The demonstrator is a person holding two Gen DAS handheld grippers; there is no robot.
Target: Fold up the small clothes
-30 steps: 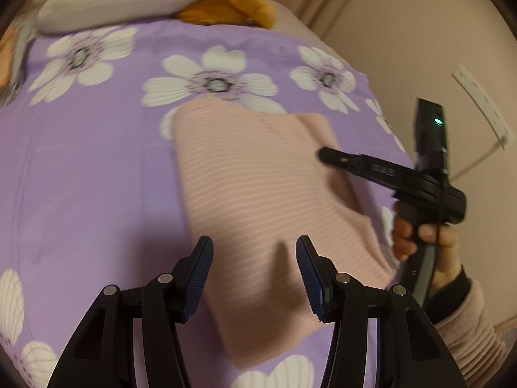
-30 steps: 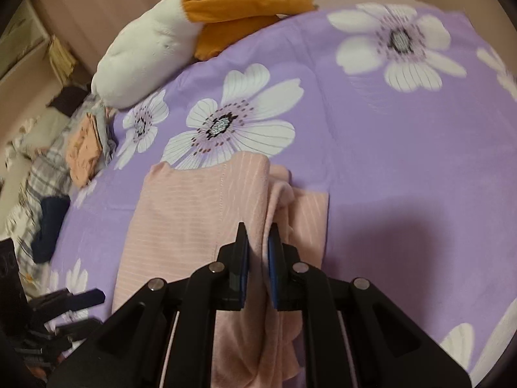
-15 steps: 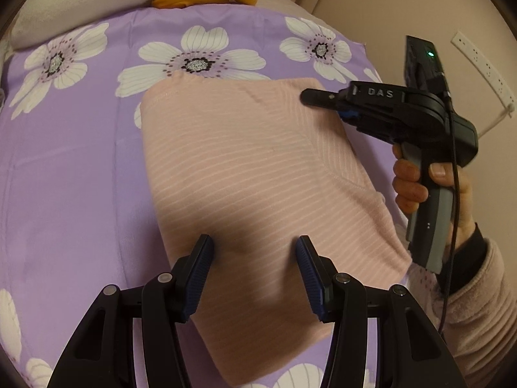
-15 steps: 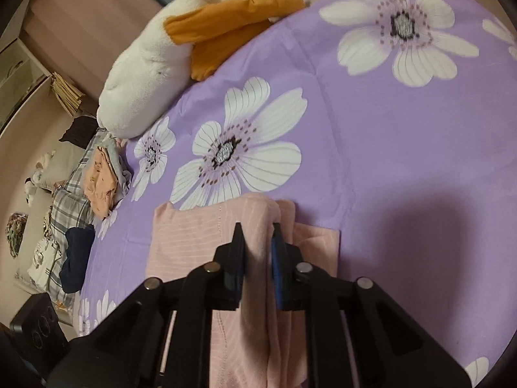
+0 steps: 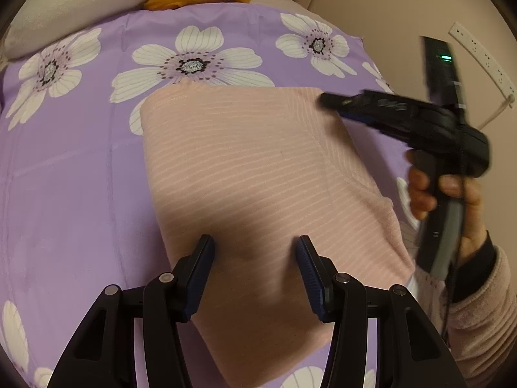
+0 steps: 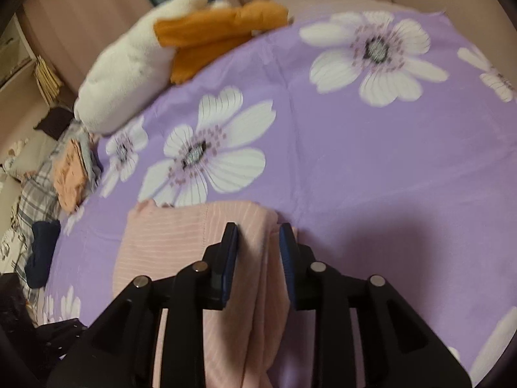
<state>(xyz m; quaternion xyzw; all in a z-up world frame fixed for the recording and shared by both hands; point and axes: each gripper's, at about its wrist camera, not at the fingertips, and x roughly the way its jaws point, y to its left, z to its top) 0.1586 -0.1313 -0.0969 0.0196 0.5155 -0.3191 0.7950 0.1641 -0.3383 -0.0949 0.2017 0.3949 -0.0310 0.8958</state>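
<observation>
A pink striped garment (image 5: 252,168) lies folded on the purple flowered bedspread (image 5: 71,174). My left gripper (image 5: 254,241) hangs open over the garment's near part, with nothing pinched between its fingers. My right gripper (image 6: 258,231) sits at the garment's (image 6: 181,236) far right corner. Its jaws are opening, and the doubled edge of cloth lies loose between the pads. From the left wrist view the right gripper (image 5: 329,100) shows blurred at the garment's upper right corner, held by a hand (image 5: 429,194) in a pink fleece sleeve.
A white plush toy with orange parts (image 6: 135,71) lies at the bed's far edge. A heap of other clothes (image 6: 68,177) and a navy item (image 6: 42,249) sit to the left. A power strip (image 5: 481,55) hangs on the wall at right.
The right gripper's jaws, shut on the cloth fold before, have parted. It carried that fold farther up the bed, and the garment now lies flatter and squarer in the left wrist view.
</observation>
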